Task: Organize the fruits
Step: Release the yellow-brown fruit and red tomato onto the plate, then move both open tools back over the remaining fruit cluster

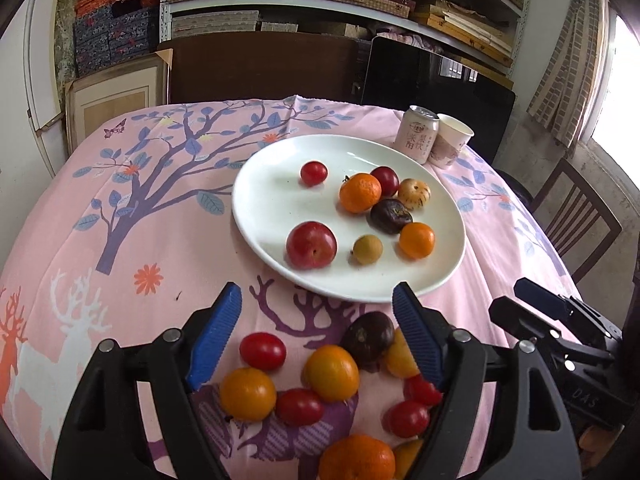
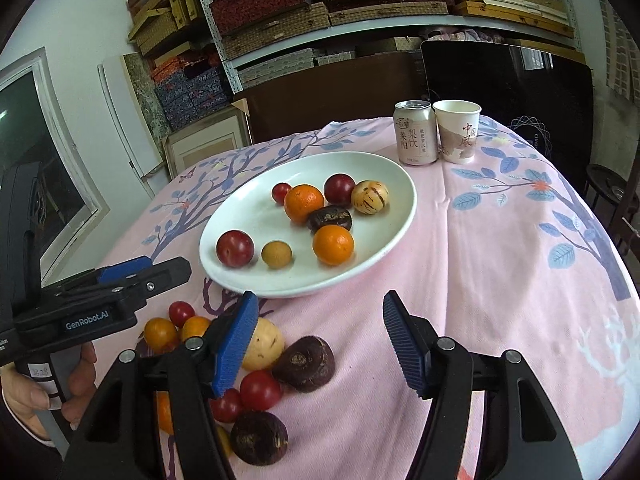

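**Fruits split between plate and tablecloth — both grippers empty**

Fruits lie in two groups on a pink printed tablecloth [image 1: 168, 216]. Eight sit on the white plate [image 1: 264, 204]: a large red plum [image 1: 311, 245], a small tan round fruit [image 1: 367, 249], two oranges [image 1: 360, 193], a dark brown fruit [image 1: 390, 216], a striped pale melon-like fruit [image 1: 414, 194], a second plum [image 1: 387, 179] and a cherry tomato [image 1: 313, 173].

The loose group lies on the cloth just in front of the plate. The left gripper [image 1: 318, 308] has its jaws spread wide and grips nothing; in the left wrist view the loose pile sits between and just below its blue fingers [image 1: 216, 336] — a cherry tomato [image 1: 263, 351], a yellow-orange tomato [image 1: 331, 372], another [image 1: 248, 393] and a dark brown fruit [image 1: 368, 336] among them.

The right gripper [image 2: 318, 310] is likewise wide apart and empty. In the right wrist view the loose fruits lie toward its left finger: a pale yellow fruit [image 2: 264, 344] partly hidden behind that finger, a dark brown fruit [image 2: 306, 364] between the fingers and another [image 2: 259, 436] lower down.

A drink can [image 2: 414, 133] and a paper cup [image 2: 458, 131] stand side by side beyond the plate, at the far edge of the table.
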Motion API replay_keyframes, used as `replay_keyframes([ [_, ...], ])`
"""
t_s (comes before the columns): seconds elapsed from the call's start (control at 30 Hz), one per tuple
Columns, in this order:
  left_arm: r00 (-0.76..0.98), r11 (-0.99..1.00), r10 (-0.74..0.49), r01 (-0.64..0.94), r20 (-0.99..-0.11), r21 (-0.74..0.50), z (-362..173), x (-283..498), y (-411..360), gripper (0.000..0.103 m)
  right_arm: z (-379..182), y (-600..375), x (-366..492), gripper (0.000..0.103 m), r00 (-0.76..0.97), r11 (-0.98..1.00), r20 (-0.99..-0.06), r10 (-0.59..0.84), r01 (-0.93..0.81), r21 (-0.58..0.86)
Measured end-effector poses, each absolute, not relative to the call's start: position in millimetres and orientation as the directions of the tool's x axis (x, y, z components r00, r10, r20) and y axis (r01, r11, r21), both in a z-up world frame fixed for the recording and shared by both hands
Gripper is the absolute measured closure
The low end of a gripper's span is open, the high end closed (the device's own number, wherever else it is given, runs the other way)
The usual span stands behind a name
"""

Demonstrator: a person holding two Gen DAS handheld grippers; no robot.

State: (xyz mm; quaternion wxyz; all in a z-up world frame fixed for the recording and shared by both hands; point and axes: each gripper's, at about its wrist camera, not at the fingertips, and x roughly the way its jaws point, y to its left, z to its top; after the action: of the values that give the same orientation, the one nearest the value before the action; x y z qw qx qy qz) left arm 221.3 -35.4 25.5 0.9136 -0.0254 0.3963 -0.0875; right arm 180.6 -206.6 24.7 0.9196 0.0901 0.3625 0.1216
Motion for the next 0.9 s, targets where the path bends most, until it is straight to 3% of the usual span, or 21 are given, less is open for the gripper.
replay_keyframes([
  [0.9,0.588,0.968,-0.225,0.223,-0.777,-0.112,-4.8,116.8,-24.6,0.024,6.8,-217.4,98.8,0.037,0.673,0.960,-0.684,0.280,-0.195,0.201],
])
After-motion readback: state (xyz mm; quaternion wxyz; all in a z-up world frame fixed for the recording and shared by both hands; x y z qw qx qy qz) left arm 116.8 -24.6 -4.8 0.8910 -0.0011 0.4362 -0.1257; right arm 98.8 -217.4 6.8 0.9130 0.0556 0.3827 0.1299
